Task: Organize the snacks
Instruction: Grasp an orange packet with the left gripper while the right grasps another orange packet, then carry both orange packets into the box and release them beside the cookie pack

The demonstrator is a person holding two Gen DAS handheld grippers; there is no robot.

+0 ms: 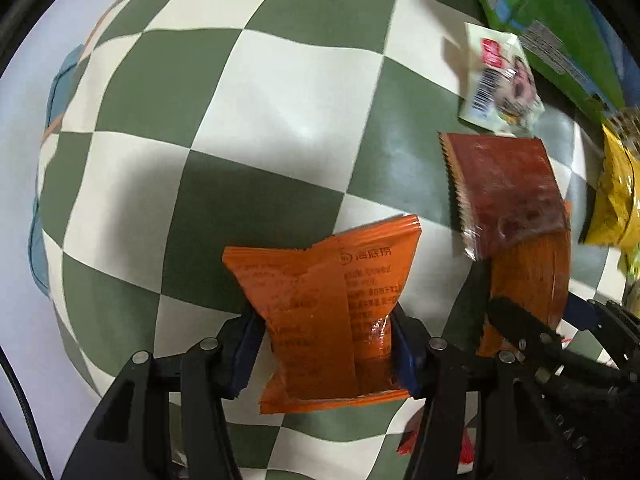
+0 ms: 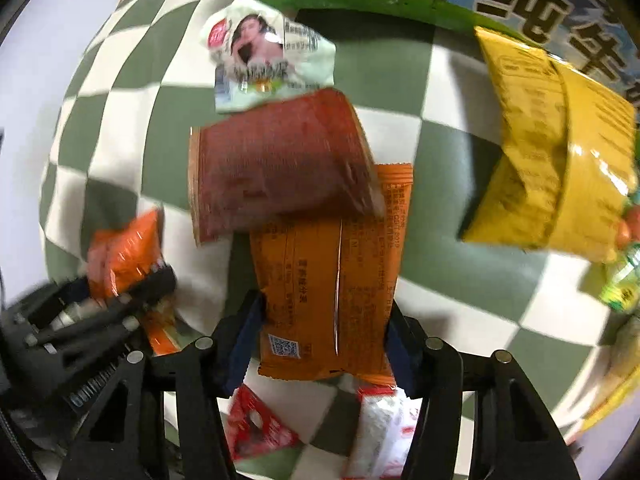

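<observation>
Clamping both pairs of jaws on packs. Pinching an orange pack [image 1: 320,292] at its waist in the left gripper [image 1: 324,344], pressing the blue pads into both sides and creasing the foil, with the back seam flap facing the camera. Gripping an amber pack [image 2: 320,280] near its lower end in the right gripper [image 2: 324,332], pads touching both long edges, printed back and a small code square showing. Pointing both grippers down, just beside each other, each showing at the edge of the other's view.

Working over a tabletop [image 1: 180,80] covered in a green-and-white check cloth. Looking past the grippers at a green carton [image 2: 360,0] lying along the far edge of the cloth, printed with a cow and large dark characters. Passing a yellow bag [image 2: 552,160] near the carton, to the right of the amber pack and apart from it. Meeting a dark red pack [image 2: 280,160] covering the amber pack's far end; not telling whether resting on it or merely overlapping it in view. Finding a pale pack [image 2: 272,52] with a portrait print just beyond the dark red one, edges meeting. Catching, below the right jaws, a red sachet [image 2: 256,424] and a white sachet [image 2: 384,432] lying on the cloth, both blurred.
</observation>
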